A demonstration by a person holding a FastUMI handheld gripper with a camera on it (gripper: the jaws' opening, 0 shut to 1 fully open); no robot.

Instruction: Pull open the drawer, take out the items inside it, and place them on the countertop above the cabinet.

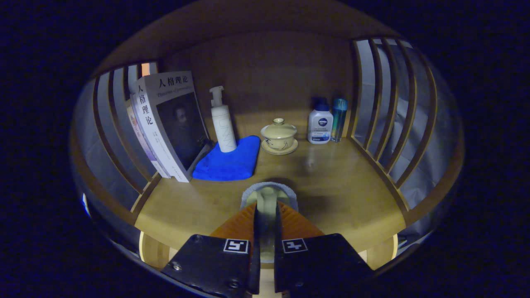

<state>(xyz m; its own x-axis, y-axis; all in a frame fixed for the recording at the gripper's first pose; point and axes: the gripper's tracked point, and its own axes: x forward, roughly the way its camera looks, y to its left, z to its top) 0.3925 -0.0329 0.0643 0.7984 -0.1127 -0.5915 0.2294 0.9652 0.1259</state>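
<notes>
**Gripper holding a pale item over the cabinet countertop**

The gripper (267, 207) was nearly closed, its two fingers (290, 223) pressed against the sides of a small pale object (268, 198) with a greyish rim, which sat between the fingertips; what the object was could not be told. It was held just above the front part of the wooden countertop (339, 186). All other positions are given relative to the lidded teacup (278, 134), which stood on its saucer toward the back of the countertop, well beyond the fingers. Just left of the teacup lay a folded blue cloth (230, 163), and a white pump bottle (222, 122) stood upright at that cloth's rear edge. Further left, several books (169, 124) leaned against the slatted side rail (112, 132). Right of the teacup stood a white lotion bottle (320, 124) with a slim blue-green bottle (339, 118) touching or just beside it, near the opposite slatted rail (385, 107).
</notes>
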